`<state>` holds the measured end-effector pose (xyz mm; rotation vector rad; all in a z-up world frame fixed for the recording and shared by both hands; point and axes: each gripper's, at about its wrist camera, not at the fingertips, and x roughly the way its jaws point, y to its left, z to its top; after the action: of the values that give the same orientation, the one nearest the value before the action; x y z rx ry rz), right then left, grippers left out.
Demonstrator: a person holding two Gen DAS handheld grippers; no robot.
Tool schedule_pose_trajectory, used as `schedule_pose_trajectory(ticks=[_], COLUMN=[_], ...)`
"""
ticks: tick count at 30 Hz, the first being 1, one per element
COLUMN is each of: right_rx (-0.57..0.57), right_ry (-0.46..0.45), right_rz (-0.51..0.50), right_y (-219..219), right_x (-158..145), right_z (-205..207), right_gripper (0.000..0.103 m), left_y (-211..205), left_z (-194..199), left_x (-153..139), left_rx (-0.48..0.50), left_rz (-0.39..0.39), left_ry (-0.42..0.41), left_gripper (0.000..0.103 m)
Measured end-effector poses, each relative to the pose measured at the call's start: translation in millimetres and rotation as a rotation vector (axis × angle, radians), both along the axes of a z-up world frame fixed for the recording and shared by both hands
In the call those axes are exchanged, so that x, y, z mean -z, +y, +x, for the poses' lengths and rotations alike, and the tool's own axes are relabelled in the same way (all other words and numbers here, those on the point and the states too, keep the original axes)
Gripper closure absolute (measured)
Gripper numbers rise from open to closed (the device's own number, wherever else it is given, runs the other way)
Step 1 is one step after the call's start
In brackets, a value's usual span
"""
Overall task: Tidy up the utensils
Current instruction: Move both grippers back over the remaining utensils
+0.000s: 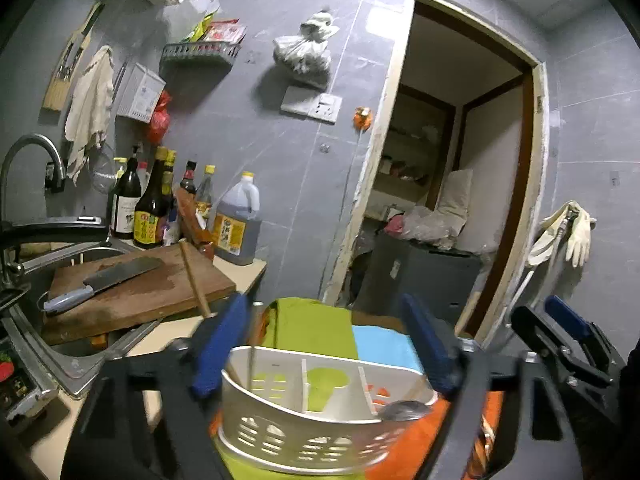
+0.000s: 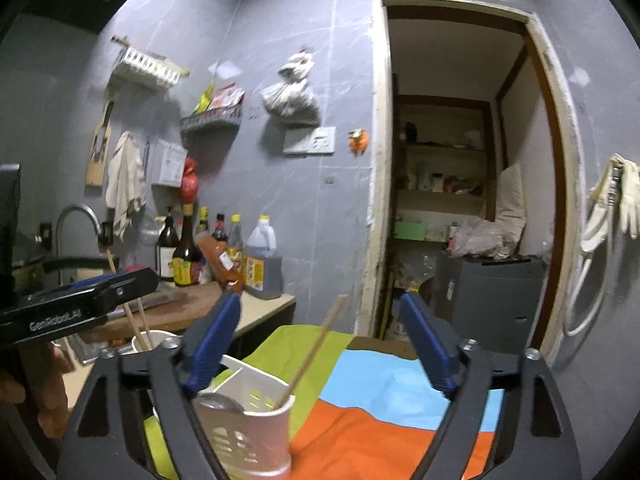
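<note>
Three compartments in a white plastic utensil caddy, split by two thin upright dividers, with rows of rounded slots cut through the curved front wall and through the floor. Stands on a cloth of green, light-blue and orange patches spread over the tabletop, just in front of the left claw and partly between its blue fingers. One thin stick, likely a chopstick, upright in the left compartment; middle compartment showing only green cloth through its slots; metal spoon bowl at the rim of the right compartment. Left claw wide open, gripping nothing, pads clear of the caddy walls. Right claw likewise spread wide and holding nothing, over the cloth just right of the caddy. From the right wrist view, a wooden chopstick leaning up out of the caddy's near end compartment, tilted to the right, apart from both blue fingers. Further left, two more chopsticks standing in a white cup by the sink. Beyond, a cleaver flat on a wooden cutting board beside sauce bottles.
</note>
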<state>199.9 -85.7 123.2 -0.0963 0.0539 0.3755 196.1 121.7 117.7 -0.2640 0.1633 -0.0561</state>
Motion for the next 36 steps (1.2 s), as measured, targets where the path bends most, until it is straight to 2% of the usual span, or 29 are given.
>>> schedule_pose_trajectory(ticks=[2,3,5,10,13,19,25,28,32,36], right_rx=[0.018,0.03,0.056,0.123,0.162,0.244,0.322,0.341,0.346,0.328], right_ry=[-0.009,-0.019,-0.039,-0.068,-0.069,-0.04,-0.009,0.03,0.128,0.239], right_rz=[0.02,0.031,0.04,0.035,0.033,-0.02,-0.065,-0.074,-0.084,-0.118], right_y=[-14.1,-22.5,-35.9,-68.5,-88.3,-117.0,-139.7,-150.7,-164.7,-175.3], right_x=[-6.1,-9.3,-13.4,-19.6,-16.9,0.1,26.6,38.9,55.8,72.3], right_z=[-9.6,-16.3,-28.2,-54.5,-67.7,-86.9,-95.2,-92.7,-84.6,-79.2], right_gripper=[0.0,0.0,0.0,0.0,0.0,0.0,0.0,0.0,0.0,0.001], left_y=[-6.9,-11.9,-21.0,-48.0,-70.0,-108.5,-135.3,-147.4,-158.5,-170.4], left_z=[-6.1,-9.7,-16.0,-29.1,-35.6,-40.6,-36.5,-30.4,-21.4,-7.5], left_x=[-4.8,-6.6,-9.5,-9.3,-4.0,16.0,40.3,53.0,69.5,88.0], left_rx=[0.018,0.03,0.046,0.105,0.151,0.229,0.261,0.271,0.302,0.338], left_rz=[0.002,0.004,0.005,0.028,0.066,0.115,0.172,0.203,0.23,0.262], left_ry=[-0.01,-0.014,-0.025,-0.023,-0.013,0.02,0.073,0.113,0.197,0.315], left_gripper=[0.01,0.006,0.004,0.003,0.003,0.003,0.003,0.003,0.003,0.003])
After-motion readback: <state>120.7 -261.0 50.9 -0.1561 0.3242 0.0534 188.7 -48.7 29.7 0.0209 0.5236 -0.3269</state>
